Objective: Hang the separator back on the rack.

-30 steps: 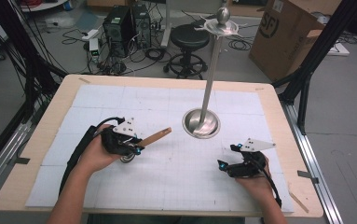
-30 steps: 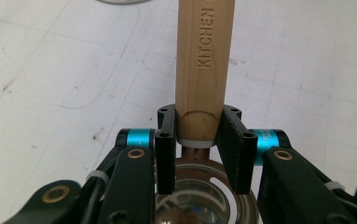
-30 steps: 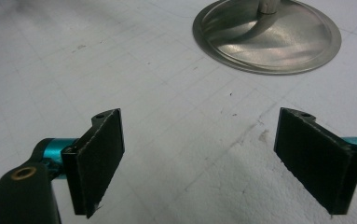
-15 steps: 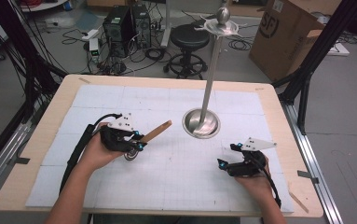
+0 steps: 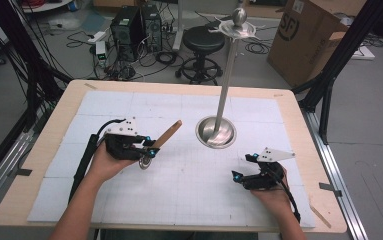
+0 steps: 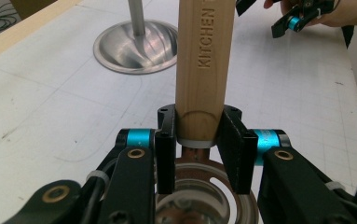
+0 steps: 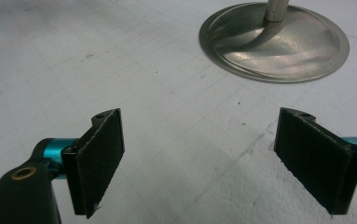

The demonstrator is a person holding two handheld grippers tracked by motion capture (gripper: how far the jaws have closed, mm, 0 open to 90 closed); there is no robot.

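My left gripper (image 5: 151, 150) is shut on a kitchen utensil at the left of the table. Its pads grip the base of the wooden handle (image 6: 204, 60), which bears the engraved word KITCHEN. In the high view the handle (image 5: 166, 134) slants away toward the metal stand's base (image 5: 216, 132). The utensil's round metal head (image 6: 199, 191) hangs just behind the jaws, close over the mat. My right gripper (image 5: 243, 167) rests low at the table's right front. In the right gripper view its jaws (image 7: 199, 158) stand wide apart with nothing between them.
A metal stand with a dished base (image 7: 274, 42) and a tall pole (image 5: 227, 75) rises from the middle back of the white gridded mat (image 5: 189, 200). The pole ends in a ball and arms (image 5: 238, 25). The wooden table edge (image 5: 44, 150) frames the mat.
The left gripper has tilted slightly, so the handle's free end now points a little farther toward the back of the table. The right gripper has kept still.
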